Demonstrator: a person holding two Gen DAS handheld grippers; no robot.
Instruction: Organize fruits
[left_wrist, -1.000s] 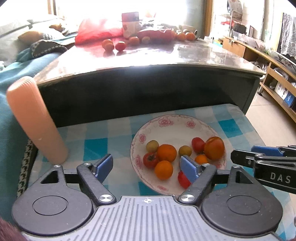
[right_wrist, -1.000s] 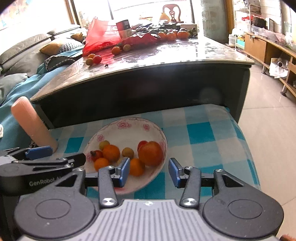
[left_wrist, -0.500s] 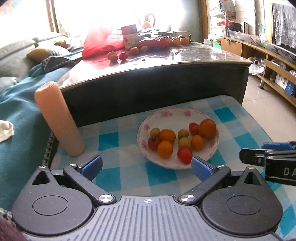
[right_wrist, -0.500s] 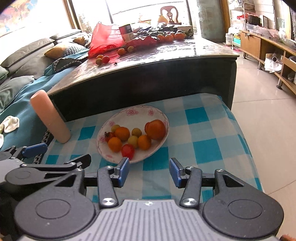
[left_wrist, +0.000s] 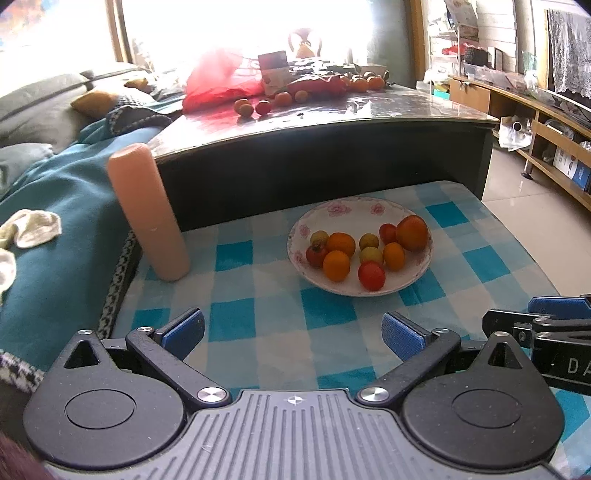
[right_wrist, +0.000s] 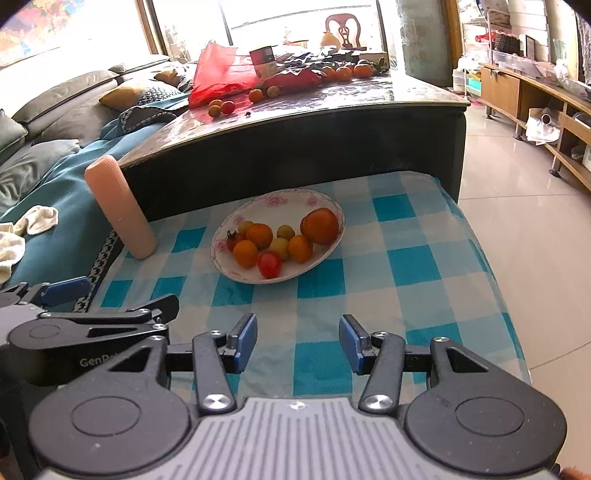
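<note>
A white flowered plate sits on the blue checked cloth and holds several small fruits: oranges, red tomatoes, yellow-green ones, and a big orange-red tomato. A red tomato lies at the plate's near rim. My left gripper is open and empty, well back from the plate. My right gripper is also open and empty, nearer than the plate. More loose fruits lie on the dark table behind.
A peach-coloured cylinder stands upright left of the plate. The dark glossy table rises behind the cloth, with a red bag on it. A teal-covered sofa lies to the left, tiled floor to the right.
Both grippers have pulled back and up from the plate; it now looks smaller and farther. A red tomato that was by my left fingertip now lies in the plate.
</note>
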